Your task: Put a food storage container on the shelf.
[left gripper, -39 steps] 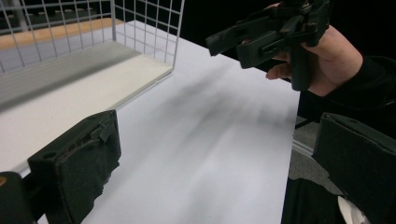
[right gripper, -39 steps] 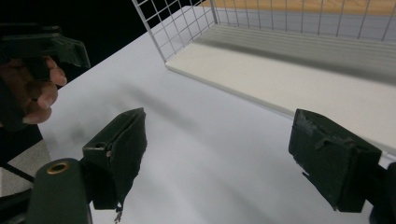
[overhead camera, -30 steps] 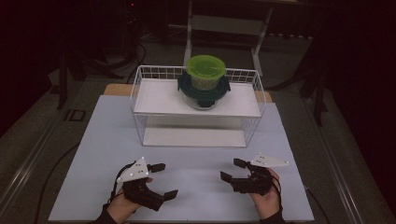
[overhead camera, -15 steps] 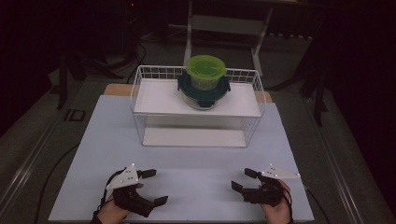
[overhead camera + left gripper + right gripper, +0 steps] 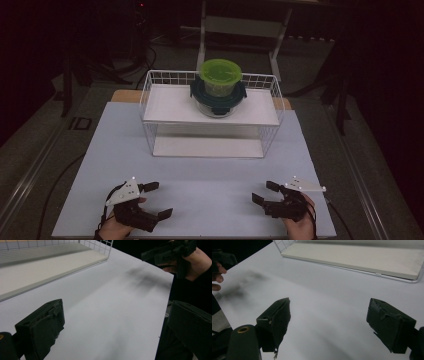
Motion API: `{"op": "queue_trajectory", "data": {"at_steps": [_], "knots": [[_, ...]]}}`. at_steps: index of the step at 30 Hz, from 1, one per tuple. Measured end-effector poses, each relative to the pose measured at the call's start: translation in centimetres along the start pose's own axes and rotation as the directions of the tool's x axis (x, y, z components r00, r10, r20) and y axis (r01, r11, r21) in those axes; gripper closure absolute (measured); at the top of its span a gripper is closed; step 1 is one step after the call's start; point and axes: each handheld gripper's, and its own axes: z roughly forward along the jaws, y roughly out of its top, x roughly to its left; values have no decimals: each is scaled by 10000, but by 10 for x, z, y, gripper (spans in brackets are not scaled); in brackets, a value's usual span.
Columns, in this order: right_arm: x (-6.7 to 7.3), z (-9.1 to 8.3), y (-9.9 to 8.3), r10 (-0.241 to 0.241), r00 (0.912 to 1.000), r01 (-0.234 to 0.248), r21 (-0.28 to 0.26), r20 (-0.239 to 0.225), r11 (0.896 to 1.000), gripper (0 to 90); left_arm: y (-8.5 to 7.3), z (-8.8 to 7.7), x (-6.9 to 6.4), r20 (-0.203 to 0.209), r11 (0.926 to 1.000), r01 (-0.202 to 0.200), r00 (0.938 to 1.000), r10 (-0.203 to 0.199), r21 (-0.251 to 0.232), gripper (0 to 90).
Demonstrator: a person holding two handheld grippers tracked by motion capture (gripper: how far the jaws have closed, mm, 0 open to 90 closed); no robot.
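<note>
A white wire rack stands at the far middle of the pale table. On its upper shelf sits a dark-lidded bowl with a green-lidded tub stacked on it. My left gripper hovers near the front left edge, open and empty. My right gripper is at the front right, also open and empty. The rack's lower board lies ahead in the left gripper view, with the other hand's gripper at top right. Both wide-apart jaws frame bare table in the right gripper view, below the rack's lower board.
The table's front edge runs just under both hands. Dark floor, cables and a metal stand lie beyond the rack. A wooden strip shows behind the rack's left side.
Both hands have drawn back toward the front edge of the table and slightly outward. Both grippers stay open.
</note>
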Motion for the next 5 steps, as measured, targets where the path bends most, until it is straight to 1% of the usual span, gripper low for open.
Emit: {"op": "queue_trajectory", "data": {"at_steps": [5], "knots": [[-1, 1, 0, -61, 10000, 61, 36, -50, 10000, 189, 1, 0, -1, -42, 9999, -20, 10000, 19, -110, 5]]}}
